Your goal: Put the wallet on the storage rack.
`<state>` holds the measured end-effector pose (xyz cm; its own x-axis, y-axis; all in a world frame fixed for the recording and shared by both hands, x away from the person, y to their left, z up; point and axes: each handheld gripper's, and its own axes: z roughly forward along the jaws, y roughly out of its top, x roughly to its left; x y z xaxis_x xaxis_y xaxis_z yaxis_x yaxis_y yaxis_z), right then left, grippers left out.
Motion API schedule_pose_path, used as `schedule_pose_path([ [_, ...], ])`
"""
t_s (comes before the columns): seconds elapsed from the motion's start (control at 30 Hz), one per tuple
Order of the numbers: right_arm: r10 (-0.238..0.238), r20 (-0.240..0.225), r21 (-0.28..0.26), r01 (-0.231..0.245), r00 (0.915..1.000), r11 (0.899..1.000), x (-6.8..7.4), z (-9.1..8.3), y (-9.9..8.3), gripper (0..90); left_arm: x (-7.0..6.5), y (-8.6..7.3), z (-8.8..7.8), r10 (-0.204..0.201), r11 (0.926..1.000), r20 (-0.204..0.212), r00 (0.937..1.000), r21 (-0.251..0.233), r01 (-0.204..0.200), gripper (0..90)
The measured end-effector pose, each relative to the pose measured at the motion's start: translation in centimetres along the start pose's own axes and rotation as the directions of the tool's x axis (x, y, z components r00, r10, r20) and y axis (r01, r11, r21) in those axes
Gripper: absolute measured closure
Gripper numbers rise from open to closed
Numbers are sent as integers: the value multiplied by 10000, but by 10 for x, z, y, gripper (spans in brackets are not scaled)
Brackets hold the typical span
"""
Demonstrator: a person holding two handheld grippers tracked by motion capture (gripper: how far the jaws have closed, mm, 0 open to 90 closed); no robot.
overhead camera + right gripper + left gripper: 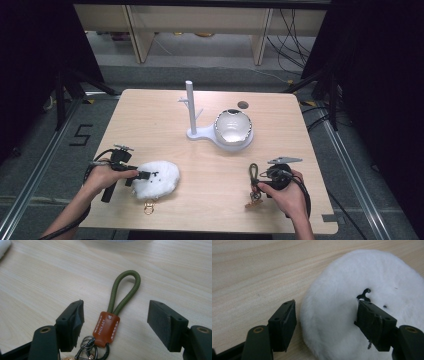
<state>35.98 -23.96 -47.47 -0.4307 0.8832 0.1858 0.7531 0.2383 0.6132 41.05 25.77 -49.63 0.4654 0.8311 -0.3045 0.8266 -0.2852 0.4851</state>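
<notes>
Keychain strap [117, 312] lies lengthwise between the right gripper's [116, 325] released jaws; left gripper [325, 322], also released, straddles the plush [367, 297].

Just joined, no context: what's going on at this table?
A person works with a gripper in each hand. The left gripper is open around the edge of a white fluffy pouch lying on the table, one jaw over the fluff, not clamped. The right gripper is open with a green cord keychain lying flat between its jaws, not held. Farther back stand a white peg stand and a bowl, both untouched.
</notes>
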Motion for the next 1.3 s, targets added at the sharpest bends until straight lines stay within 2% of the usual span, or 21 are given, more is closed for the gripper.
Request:
schedule_pose_path([
  [0.07, 122, 195, 243, -127, 9997, 9996, 4, -2, 1, 306, -3, -1, 1, 20, 9999, 38, 10000, -164, -20, 382],
  [0.2, -162, 95, -19, 162, 9998, 9999, 4, -1, 2, 306, -7, -6, 3, 435, 9977, -283, 9987, -515, -449, 499],
  [0.33, 54, 1, 12, -54, 10000, 10000, 8, -2, 1, 307, -8, -10, 3, 448, 9949, -336, 9984, -887, -476, 576],
  [0.37, -306, 58, -160, 307, 9995, 9994, 6, -1, 2, 307, -9, -11, 2, 566, 9935, -421, 9975, -961, -604, 603],
  [0.4, -180, -25, 48, 180, 9998, 9998, 7, -2, 2, 307, -8, -13, 3, 748, 9901, -329, 9967, -1164, -782, 634],
  [0.43, -276, -58, -188, 275, 9996, 9994, 9, -2, 2, 308, -9, -17, 1, 993, 9827, -388, 9943, -1529, -1041, 705],
  [0.5, -123, -103, -262, 120, 9999, 9996, 11, -2, 2, 309, -9, -19, 1, 1081, 9790, -366, 9935, -1698, -1128, 729],
  [0.53, -517, -106, -367, 513, 9986, 9980, 9, -1, 3, 314, -9, -23, -1, 1076, 9731, -298, 9937, -2019, -1114, 756],
  [0.67, -309, -26, -330, 308, 9995, 9990, 12, -1, 4, 315, -9, -27, -4, 1053, 9635, -166, 9943, -2457, -1061, 776],
  [0.83, -330, -190, -776, 314, 9993, 9965, 15, -2, 5, 329, -20, -34, -20, 1137, 9257, 52, 9935, -3637, -1041, 790],
  [0.87, -238, -232, -726, 221, 9994, 9971, 16, -2, 5, 332, -20, -34, -20, 1137, 9257, 52, 9935, -3637, -1041, 792],
  [0.93, -392, -196, -830, 374, 9990, 9958, 16, -3, 6, 336, -24, -35, -26, 1252, 9115, 71, 9921, -3956, -1122, 793],
  [0.97, -637, -268, -1022, 606, 9976, 9929, 16, -2, 6, 338, -27, -35, -29, 1224, 9068, 87, 9924, -4075, -1082, 793],
  [1.0, -507, -272, -962, 478, 9983, 9942, 19, -3, 7, 343, -30, -35, -32, 1238, 9047, 134, 9922, -4124, -1073, 793],
  [1.03, -352, -313, -774, 327, 9989, 9965, 21, -4, 7, 350, -36, -35, -37, 1287, 8929, 97, 9916, -4361, -1116, 793],
  [1.07, -352, -313, -774, 327, 9989, 9965, 21, -4, 7, 350, -36, -35, -37, 1287, 8929, 97, 9916, -4361, -1116, 794],
  [1.13, -567, -235, -863, 544, 9981, 9948, 22, -5, 8, 367, -41, -33, -42, 1322, 8798, 101, 9912, -4619, -1127, 794],
  [1.2, -745, -288, -1031, 711, 9968, 9921, 24, -6, 11, 387, -49, -29, -50, 1557, 8579, 132, 9877, -4975, -1286, 795],
  [1.23, -745, -288, -1031, 711, 9968, 9921, 24, -6, 11, 387, -49, -29, -50, 1557, 8579, 132, 9877, -4975, -1286, 795],
  [1.27, -701, -272, -1032, 670, 9972, 9924, 27, -9, 14, 401, -54, -25, -53, 1770, 8455, 60, 9842, -5127, -1490, 795],
  [1.3, -701, -272, -1032, 670, 9972, 9924, 27, -9, 14, 401, -54, -25, -53, 1770, 8455, 60, 9842, -5127, -1490, 795],
])
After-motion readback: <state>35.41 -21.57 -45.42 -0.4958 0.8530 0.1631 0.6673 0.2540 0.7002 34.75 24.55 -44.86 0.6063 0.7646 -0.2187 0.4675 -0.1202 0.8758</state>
